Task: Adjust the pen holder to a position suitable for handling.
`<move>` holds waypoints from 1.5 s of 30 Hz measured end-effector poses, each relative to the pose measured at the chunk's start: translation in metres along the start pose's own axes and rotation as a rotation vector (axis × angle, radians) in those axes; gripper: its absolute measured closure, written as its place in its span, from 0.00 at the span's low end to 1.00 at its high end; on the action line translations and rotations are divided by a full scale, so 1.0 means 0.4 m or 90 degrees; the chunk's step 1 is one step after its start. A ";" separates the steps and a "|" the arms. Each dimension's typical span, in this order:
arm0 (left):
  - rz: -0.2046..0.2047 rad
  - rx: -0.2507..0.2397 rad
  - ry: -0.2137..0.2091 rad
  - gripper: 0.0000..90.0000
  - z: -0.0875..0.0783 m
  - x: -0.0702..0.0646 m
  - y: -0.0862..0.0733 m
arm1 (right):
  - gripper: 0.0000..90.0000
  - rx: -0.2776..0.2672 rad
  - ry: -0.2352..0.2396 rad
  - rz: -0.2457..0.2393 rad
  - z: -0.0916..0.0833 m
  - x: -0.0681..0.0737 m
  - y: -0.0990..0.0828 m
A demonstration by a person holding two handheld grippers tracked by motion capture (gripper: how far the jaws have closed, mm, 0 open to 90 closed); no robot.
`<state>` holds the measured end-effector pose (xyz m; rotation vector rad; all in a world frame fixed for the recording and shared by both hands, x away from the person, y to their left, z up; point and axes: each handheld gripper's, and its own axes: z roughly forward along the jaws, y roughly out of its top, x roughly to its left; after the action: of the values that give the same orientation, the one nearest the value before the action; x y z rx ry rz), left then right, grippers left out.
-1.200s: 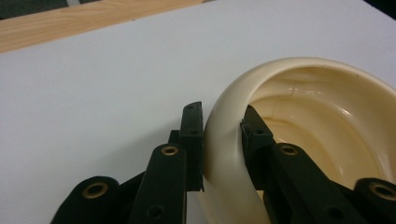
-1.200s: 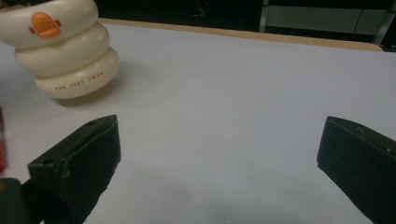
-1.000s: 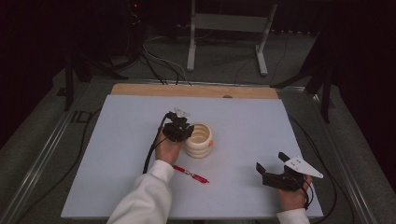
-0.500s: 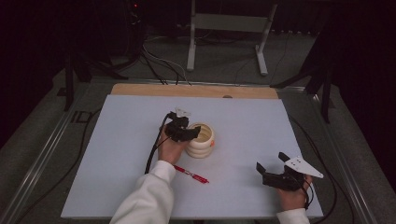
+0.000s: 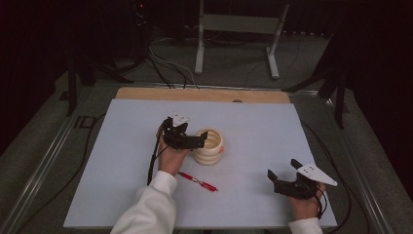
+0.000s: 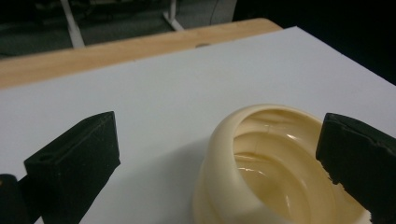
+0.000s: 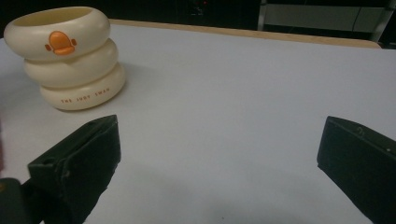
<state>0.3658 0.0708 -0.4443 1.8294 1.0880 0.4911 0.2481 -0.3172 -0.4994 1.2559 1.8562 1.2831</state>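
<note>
Left gripper (image 5: 200,141) letting go of the cup (image 5: 208,146) at mid-desk

To release it well, lift the gripper straight off the rim so neither jaw knocks the cup, which stands upright on the white desk (image 5: 122,161) just beyond the red pen (image 5: 197,181). Its jaws have just been opening and now stand spread wide, one over the cup's mouth, holding nothing. The right gripper (image 5: 283,175) rests well apart, jaws spread and empty
</note>
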 end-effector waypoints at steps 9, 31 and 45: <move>0.042 -0.076 0.014 0.00 -0.125 0.038 -0.023 | 0.00 0.000 0.001 -0.001 -0.004 0.000 -0.004; 0.025 -0.072 0.062 0.00 -0.320 0.172 -0.240 | 0.00 -0.009 0.008 -0.017 -0.008 0.004 -0.004; 0.014 -0.111 0.090 0.00 -0.356 0.172 -0.308 | 0.00 -0.024 0.018 -0.010 -0.007 -0.002 0.000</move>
<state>0.2436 0.2240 -0.4875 1.6756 1.0841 0.7150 0.2461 -0.3191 -0.4984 1.2065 1.8490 1.3275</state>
